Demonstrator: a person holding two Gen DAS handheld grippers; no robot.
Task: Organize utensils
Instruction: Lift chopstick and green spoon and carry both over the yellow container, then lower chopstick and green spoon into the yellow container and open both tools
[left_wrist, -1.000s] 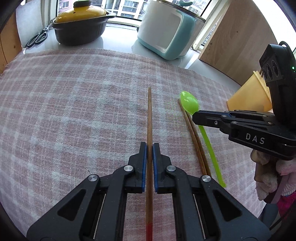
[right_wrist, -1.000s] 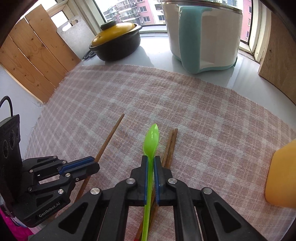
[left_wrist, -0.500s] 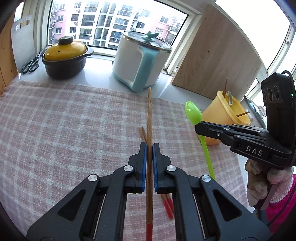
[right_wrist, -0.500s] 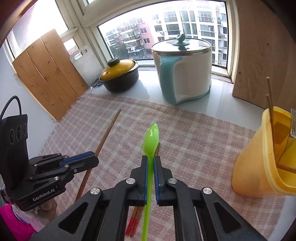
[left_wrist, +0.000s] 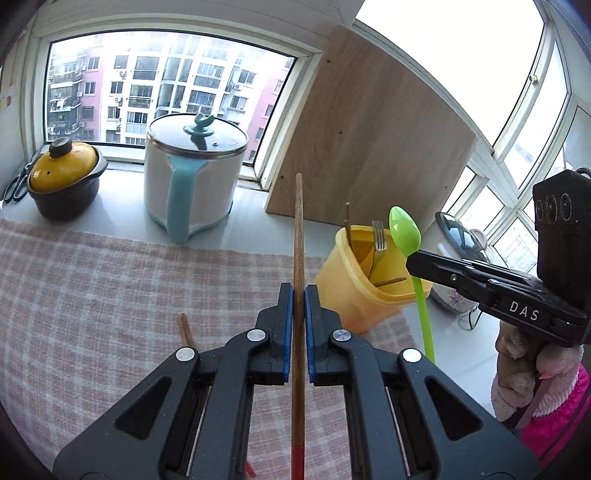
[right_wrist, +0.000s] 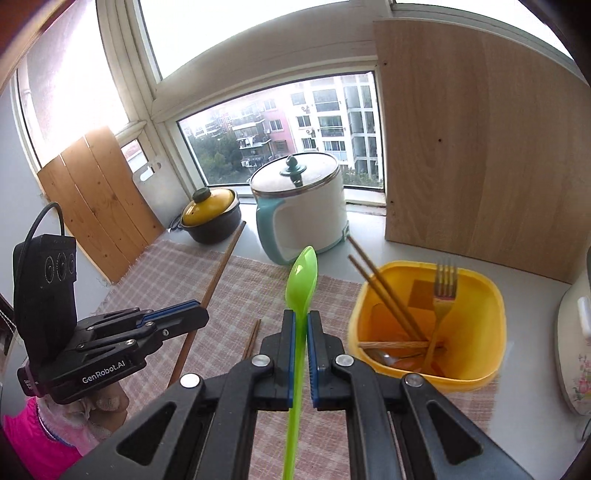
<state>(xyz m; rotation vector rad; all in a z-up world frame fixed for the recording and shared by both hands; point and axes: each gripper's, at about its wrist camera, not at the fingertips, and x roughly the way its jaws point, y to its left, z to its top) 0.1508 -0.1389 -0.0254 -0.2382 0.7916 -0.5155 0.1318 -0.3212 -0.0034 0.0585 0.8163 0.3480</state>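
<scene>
So the left gripper (left_wrist: 299, 291) is clamped tight on a long brown wooden chopstick (left_wrist: 297, 229), which has a red band at its near end and sticks out straight ahead, held in the air above the pink checked cloth (left_wrist: 92, 295). The right gripper (right_wrist: 301, 319) is pinched shut on the thin handle of a bright green plastic spoon (right_wrist: 303, 277), bowl pointing away and up, also off the table. Both are close to the yellow tub (right_wrist: 476, 369), which sits at the right end of the cloth, just in front of a pale wood board (right_wrist: 480, 147).

Inside the tub: two brown chopsticks (right_wrist: 384, 291) leaning against the far left rim, a gold-handled fork (right_wrist: 445, 291) standing tines up, another wooden stick lying across the bottom, and what might be a metal spoon under it, hard to tell.

One more pair of chopsticks (right_wrist: 253, 339) lies on the cloth left of the tub. Farther back by the window are a white and teal pot (right_wrist: 303, 206) and a black casserole with a yellow lid (right_wrist: 210, 218).
</scene>
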